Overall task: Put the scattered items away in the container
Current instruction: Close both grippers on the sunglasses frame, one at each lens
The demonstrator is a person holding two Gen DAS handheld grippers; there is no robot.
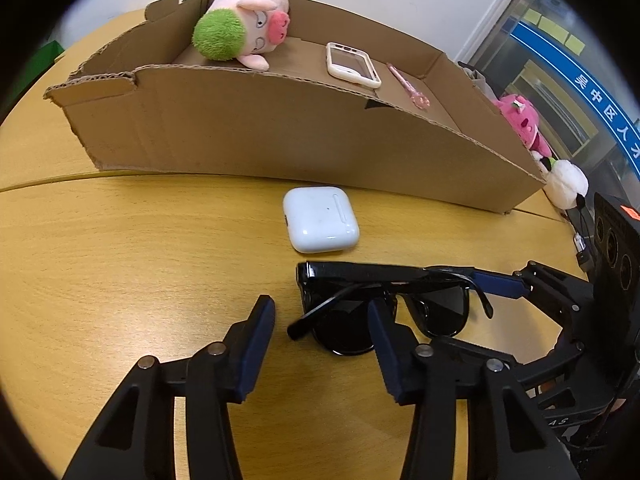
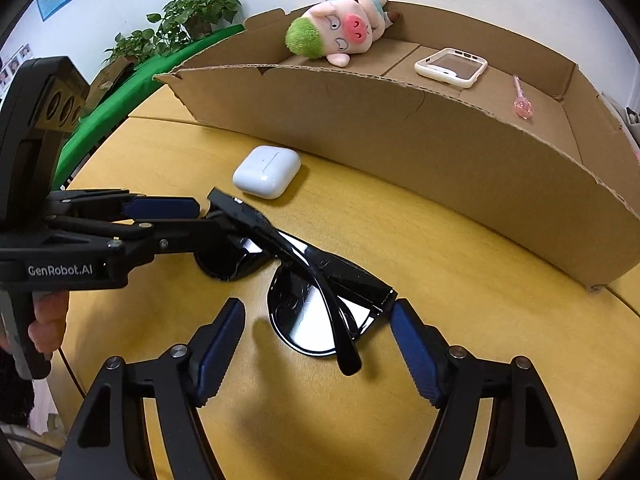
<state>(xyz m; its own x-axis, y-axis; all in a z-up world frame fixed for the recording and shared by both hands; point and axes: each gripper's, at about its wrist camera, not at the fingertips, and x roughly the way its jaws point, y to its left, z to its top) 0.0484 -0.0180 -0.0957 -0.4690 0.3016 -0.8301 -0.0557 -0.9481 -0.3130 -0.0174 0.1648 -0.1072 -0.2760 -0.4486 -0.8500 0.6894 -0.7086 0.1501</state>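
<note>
Black sunglasses (image 1: 384, 304) lie folded on the wooden table, also in the right wrist view (image 2: 312, 304). My left gripper (image 1: 320, 320) is open, with one finger (image 1: 384, 340) over the left lens and the other beside the frame. My right gripper (image 2: 318, 316) is open around the other lens end. A white earbuds case (image 1: 320, 218) lies between the sunglasses and the cardboard box (image 1: 280, 120); the case also shows in the right wrist view (image 2: 266, 172). Inside the box (image 2: 440, 140) lie a pig plush (image 2: 340, 28), a phone case (image 2: 452, 66) and a pink pen (image 2: 522, 98).
A pink plush (image 1: 522, 120) and a white plush (image 1: 566, 184) lie past the box's right end. A green cloth (image 2: 132, 92) and potted plants (image 2: 188, 20) stand beyond the table's left side. The table edge (image 2: 68, 364) curves close at the lower left.
</note>
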